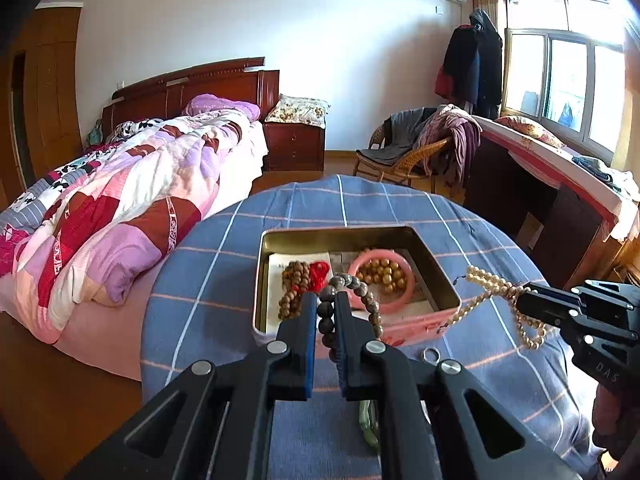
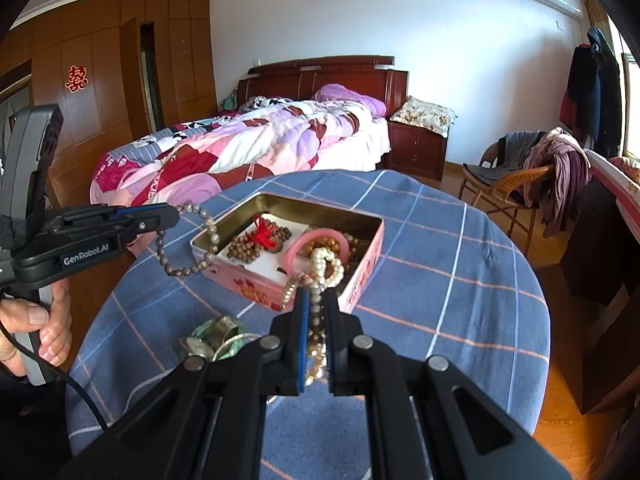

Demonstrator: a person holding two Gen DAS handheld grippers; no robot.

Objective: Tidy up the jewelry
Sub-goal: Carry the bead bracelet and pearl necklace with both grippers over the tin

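Bedroom table (image 1: 224,280), left hand-held gripper (image 1: 325,300) pinching grey beads (image 1: 362,292), right hand-held gripper (image 2: 316,300) pinching pearls (image 2: 330,266), green bangle (image 2: 216,338) clearest from right view.

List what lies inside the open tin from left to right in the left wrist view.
Brown wooden bead strand → red tassel → pink bangle ringing golden beads. All lie in the tin; the grey bead bracelet held by the left gripper overlaps them, so it is left out.

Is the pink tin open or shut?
Open. The pink tin has no lid on; its gold interior shows, with a pink bangle and brown beads inside.
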